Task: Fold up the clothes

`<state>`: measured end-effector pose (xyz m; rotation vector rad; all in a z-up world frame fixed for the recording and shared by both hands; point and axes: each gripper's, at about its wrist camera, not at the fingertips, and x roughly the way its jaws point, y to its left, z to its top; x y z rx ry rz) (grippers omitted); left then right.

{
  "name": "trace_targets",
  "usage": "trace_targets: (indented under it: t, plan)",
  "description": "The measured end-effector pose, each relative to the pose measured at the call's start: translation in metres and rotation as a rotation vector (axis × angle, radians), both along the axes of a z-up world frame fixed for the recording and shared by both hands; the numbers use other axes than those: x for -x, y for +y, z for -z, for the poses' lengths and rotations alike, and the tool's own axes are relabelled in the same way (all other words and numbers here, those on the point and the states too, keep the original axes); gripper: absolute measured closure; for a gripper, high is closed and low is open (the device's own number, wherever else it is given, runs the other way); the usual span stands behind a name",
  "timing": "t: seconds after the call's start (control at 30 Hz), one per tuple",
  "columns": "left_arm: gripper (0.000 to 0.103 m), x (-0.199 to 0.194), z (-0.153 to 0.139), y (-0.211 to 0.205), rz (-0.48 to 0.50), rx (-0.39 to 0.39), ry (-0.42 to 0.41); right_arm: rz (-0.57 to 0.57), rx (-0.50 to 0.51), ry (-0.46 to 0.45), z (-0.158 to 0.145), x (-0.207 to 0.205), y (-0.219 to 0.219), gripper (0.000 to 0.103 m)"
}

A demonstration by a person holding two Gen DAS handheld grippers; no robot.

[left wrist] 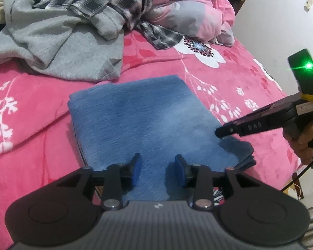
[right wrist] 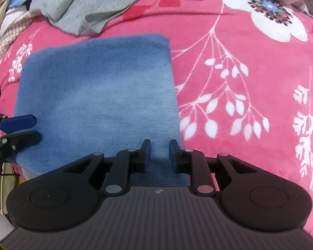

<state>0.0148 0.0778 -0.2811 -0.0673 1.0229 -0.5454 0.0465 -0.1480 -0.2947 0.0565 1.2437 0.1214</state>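
1. The folded blue garment is lying flat on the pink floral bedspread, spreading ahead of both sets of jaws and reaching back beneath them.
2. The left gripper is pointing steeply down over the near edge of the garment. Its jaws are standing apart, with blue cloth showing in the gap but neither pad pressing on it.
3. Seen from the right wrist, the left gripper is lying at the far left of the right jaws, its two fingers separated over the garment's left edge.
4. The right gripper is hovering over the near right corner of the garment. Its jaws are showing a narrower gap, again with cloth visible between the pads and nothing pinched.
5. Seen from the left wrist, the right gripper is angling in from the right, held by a hand, its tip sitting at the garment's right corner; whether it is touching the cloth cannot be told.
6. Beyond both jaws, a grey garment and a plaid shirt are lying crumpled and unfolded, well apart from the fingers.
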Motion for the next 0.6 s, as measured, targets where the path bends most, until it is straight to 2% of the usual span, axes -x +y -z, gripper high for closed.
trace_targets:
  t: [0.07, 0.17, 0.2, 0.27, 0.37, 0.47, 0.6]
  plan:
    - [0.037, 0.0, -0.008, -0.003, 0.006, -0.006, -0.016, 0.029, -0.012, -0.063, -0.014, 0.004, -0.003, 0.076]
    - [0.023, 0.0, -0.019, -0.006, -0.007, 0.005, -0.028, 0.063, -0.006, -0.14, -0.035, 0.012, -0.006, 0.049]
    - [0.021, 0.0, -0.022, -0.007, -0.016, 0.013, -0.025, 0.066, -0.001, -0.152, -0.04, 0.015, -0.007, 0.046]
    - [0.01, -0.001, -0.027, -0.008, -0.031, 0.022, -0.004, 0.068, 0.01, -0.172, -0.049, 0.021, -0.008, 0.041]
    - [0.008, -0.003, -0.031, -0.011, -0.054, -0.001, 0.04, 0.094, 0.025, -0.196, -0.059, 0.031, -0.013, 0.029]
    - [0.007, -0.004, -0.034, -0.014, -0.092, -0.062, 0.061, 0.169, -0.009, -0.209, -0.063, 0.039, -0.024, 0.019]
    - [0.006, -0.005, -0.038, -0.016, -0.13, -0.096, 0.051, 0.241, -0.055, -0.212, -0.065, 0.049, -0.032, 0.012]
